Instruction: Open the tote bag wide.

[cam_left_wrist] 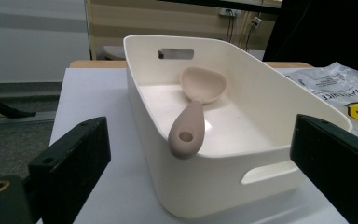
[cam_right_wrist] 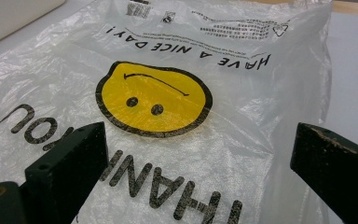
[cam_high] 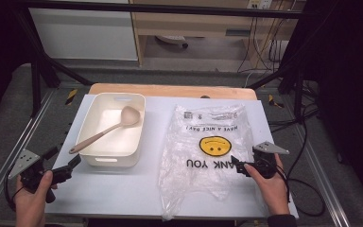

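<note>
A cream plastic bin (cam_high: 133, 124) stands on the left half of the white table, with a beige ladle (cam_high: 105, 131) lying in it, bowl at the far end and handle end resting on the near rim. To its right a clear plastic bag (cam_high: 196, 184) printed with a yellow smiley face (cam_high: 214, 144) lies flat. My left gripper (cam_high: 65, 157) is open just off the bin's near left corner and points at it; its black fingers (cam_left_wrist: 73, 156) frame the bin (cam_left_wrist: 205, 184) and ladle (cam_left_wrist: 190, 123). My right gripper (cam_high: 245, 160) is open at the bag's right edge, its fingers (cam_right_wrist: 70, 156) above the bag (cam_right_wrist: 242, 107).
The white tabletop (cam_high: 113, 194) sits on a wooden board (cam_high: 170, 90) inside a black metal frame. Cables (cam_high: 307, 137) trail along the floor on the right. Bare table lies in front of the bin and to the right of the bag.
</note>
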